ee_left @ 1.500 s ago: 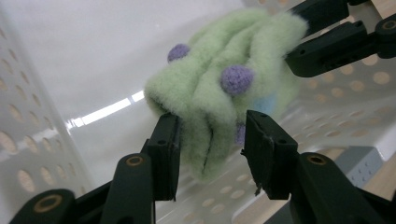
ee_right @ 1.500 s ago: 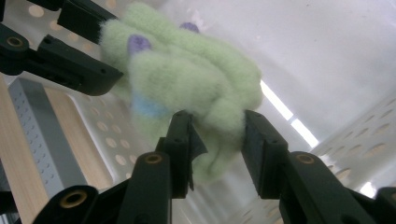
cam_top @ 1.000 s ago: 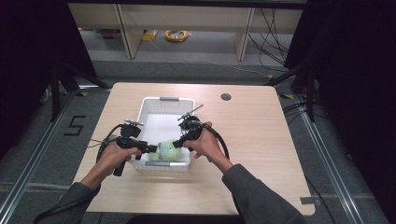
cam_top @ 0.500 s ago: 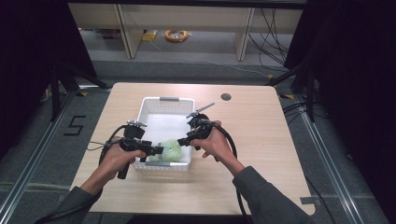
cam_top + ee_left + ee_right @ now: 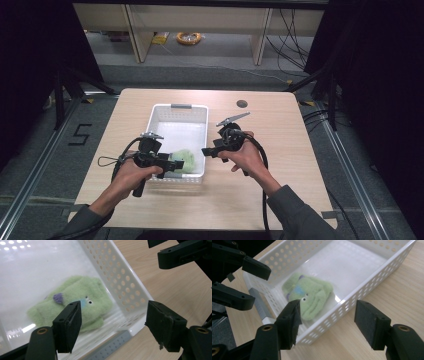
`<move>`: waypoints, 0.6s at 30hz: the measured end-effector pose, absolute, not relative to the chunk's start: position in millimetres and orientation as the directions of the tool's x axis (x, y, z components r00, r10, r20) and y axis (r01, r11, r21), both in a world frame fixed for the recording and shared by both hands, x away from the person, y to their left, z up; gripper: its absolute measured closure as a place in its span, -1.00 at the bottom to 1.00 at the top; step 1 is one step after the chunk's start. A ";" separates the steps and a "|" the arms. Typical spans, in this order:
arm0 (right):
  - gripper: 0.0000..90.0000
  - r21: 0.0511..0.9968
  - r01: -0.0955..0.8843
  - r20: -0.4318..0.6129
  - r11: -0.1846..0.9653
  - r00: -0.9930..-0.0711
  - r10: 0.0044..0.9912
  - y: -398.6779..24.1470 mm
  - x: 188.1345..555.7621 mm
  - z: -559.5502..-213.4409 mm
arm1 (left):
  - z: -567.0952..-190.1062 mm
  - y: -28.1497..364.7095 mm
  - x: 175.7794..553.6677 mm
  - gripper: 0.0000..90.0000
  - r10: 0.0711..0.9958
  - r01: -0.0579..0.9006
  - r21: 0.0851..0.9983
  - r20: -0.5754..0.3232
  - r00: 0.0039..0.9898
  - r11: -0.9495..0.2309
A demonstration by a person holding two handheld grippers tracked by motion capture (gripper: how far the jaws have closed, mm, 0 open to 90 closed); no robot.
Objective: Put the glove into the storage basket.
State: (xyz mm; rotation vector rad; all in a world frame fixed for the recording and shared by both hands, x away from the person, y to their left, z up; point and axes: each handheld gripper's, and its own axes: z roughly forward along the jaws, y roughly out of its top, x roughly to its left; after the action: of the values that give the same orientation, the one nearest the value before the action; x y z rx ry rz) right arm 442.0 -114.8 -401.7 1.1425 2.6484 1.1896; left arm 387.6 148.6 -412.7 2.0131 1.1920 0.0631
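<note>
A green plush toy (image 5: 186, 155) with a blue and purple patch lies in the near end of a white perforated basket (image 5: 160, 116). My left gripper (image 5: 177, 165) hovers at the basket's near left corner, pointing right. Its jaws have just been opening and stand apart with nothing between them. My right gripper (image 5: 206, 151) hovers just outside the right wall, pointing left, jaws likewise just opened and empty. The left gripper view looks past my own left gripper (image 5: 113, 325) at the toy (image 5: 82, 290). In the right gripper view the toy (image 5: 312, 292) lies beyond my right gripper (image 5: 328, 320).
The basket stands on a light wooden table (image 5: 280, 125) with bare wood to its right and in front. A dark round hole (image 5: 242, 103) marks the table's far right. Cables trail from both grippers toward the near edge. Shelving and floor rails surround the table.
Both grippers have drawn back from the toy and away from each other, jaws wider than before. The toy, earlier between them, now lies loose in the basket.
</note>
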 end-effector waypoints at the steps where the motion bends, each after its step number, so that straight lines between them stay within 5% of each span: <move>1: -0.15 0.656 0.618 0.273 0.433 -0.729 0.628 -116.2 439.8 -400.9 | -412.4 147.3 386.7 -0.37 0.757 0.725 0.636 -0.327 0.565 -0.266; 18: -0.24 0.684 0.609 0.286 0.402 -0.731 0.620 -140.6 415.9 -391.2 | -409.2 135.7 368.7 -0.51 0.729 0.706 0.671 -0.363 0.580 -0.228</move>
State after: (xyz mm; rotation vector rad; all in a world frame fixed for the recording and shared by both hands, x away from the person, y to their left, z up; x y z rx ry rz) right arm 415.9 -140.6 -391.2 1.1477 2.6183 1.2687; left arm 368.7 135.7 -409.2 1.9640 1.1479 0.0348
